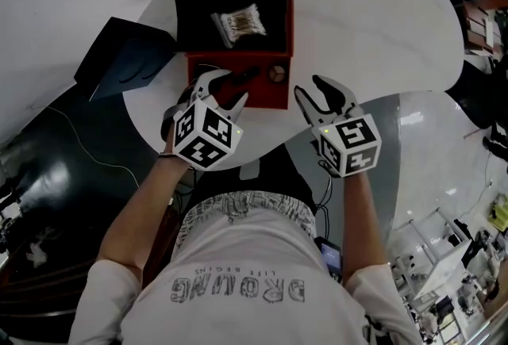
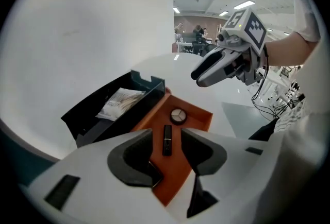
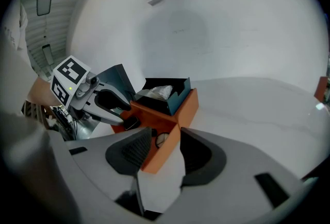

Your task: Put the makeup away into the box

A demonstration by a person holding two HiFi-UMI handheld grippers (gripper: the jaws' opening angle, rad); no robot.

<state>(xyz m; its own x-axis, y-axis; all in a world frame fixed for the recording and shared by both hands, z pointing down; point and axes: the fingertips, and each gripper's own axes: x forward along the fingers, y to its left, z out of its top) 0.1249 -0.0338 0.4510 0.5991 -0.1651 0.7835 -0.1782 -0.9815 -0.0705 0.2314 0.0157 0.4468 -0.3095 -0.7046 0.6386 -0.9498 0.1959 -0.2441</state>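
Makeup mostly home already, judging by the layout: black lipstick [image 2: 167, 139] and round compact [image 2: 178, 115] lying apart on the floor of the orange box [image 1: 266, 100], in its near compartment, on the white table [image 1: 357, 26]. Further back in the box, black tray [image 1: 194, 14] holding a pale packet [image 1: 240, 23]. At the box's near left corner, a third dark piece [image 3: 129, 123], too hidden to name. Left hand-held gripper [image 1: 226, 88] poised above the near compartment, jaws spread, pinching nothing, lipstick merely lined up below the gap. Right hand-held gripper [image 1: 313, 90] just right of the box, jaws likewise spread and empty. Spotted no loose makeup on the table. Probably left to do: closing up, perhaps with the dark lid [image 1: 111, 58] resting at the table's left edge.
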